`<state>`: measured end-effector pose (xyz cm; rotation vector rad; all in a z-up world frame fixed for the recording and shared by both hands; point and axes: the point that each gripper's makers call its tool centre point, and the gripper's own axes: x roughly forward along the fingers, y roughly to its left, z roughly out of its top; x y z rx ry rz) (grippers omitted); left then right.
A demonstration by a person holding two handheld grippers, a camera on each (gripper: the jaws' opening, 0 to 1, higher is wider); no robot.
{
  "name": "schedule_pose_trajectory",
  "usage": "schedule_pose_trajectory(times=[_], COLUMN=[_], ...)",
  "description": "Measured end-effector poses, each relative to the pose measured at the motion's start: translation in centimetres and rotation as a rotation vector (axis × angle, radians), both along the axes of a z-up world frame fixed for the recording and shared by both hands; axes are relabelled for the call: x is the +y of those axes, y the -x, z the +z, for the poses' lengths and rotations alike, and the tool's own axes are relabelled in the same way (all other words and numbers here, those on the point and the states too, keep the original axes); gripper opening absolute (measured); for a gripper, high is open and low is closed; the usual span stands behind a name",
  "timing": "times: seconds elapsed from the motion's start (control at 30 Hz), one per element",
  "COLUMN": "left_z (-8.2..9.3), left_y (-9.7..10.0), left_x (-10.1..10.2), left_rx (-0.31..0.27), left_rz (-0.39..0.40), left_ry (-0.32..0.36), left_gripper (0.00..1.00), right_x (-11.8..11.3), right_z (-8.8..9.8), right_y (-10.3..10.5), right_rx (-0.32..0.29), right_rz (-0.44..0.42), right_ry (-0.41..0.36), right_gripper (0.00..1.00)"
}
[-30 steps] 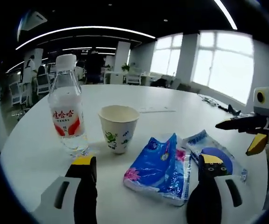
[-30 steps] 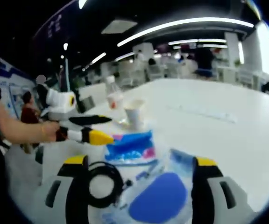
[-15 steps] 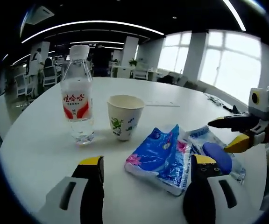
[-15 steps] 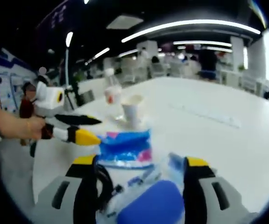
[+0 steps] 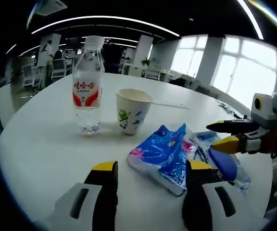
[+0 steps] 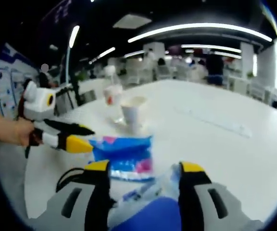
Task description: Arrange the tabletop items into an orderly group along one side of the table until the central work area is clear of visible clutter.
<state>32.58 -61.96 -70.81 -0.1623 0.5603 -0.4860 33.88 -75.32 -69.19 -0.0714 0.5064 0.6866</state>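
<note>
White laminate stretches under a small cluster of clutter on a round office table (image 5: pixel 37 144): a water bottle (image 5: pixel 88 89) and a paper cup (image 5: pixel 132 110) stand upright side by side, well beyond the left gripper (image 5: pixel 150 171), whose jaws are apart and empty. Just ahead of those jaws, slightly toward the right-hand one, lies a blue tissue pack (image 5: pixel 165 154), its long axis running diagonally away toward the clear bag (image 5: pixel 222 161) holding a dark blue object. The right gripper (image 6: pixel 141 168), jaws likewise apart, is poised directly over that bag (image 6: pixel 148 202), which sits between its jaws, and is judged the nearer tool for it; the left looks better placed for the tissue pack (image 6: pixel 121 154). In the left gripper view the bag's far end and the bottle's red label read clearly; the right gripper view, blurrier, adds a black cable (image 6: pixel 71 175) coiled beside its own left jaw and the bare tabletop beyond.
</note>
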Motion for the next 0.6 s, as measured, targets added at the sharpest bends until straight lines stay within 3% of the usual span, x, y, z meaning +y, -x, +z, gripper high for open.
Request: schedule_pose_trajectory(times=[0.37,0.6], left_z=[-1.1,-1.3], left_y=[1.4,2.1], left_x=[-0.7,-1.5], left_rx=[0.069,0.092], left_rz=[0.053,0.04], left_ry=[0.027,0.034], left_gripper=[0.44,0.36], right_x=[1.0,1.5], right_z=[-1.5,-2.1], right_y=[-0.9,-1.2], right_rx=[0.025,0.03], right_rz=[-0.002,-0.002], right_ry=[-0.006,0.003], right_gripper=[0.42,0.33])
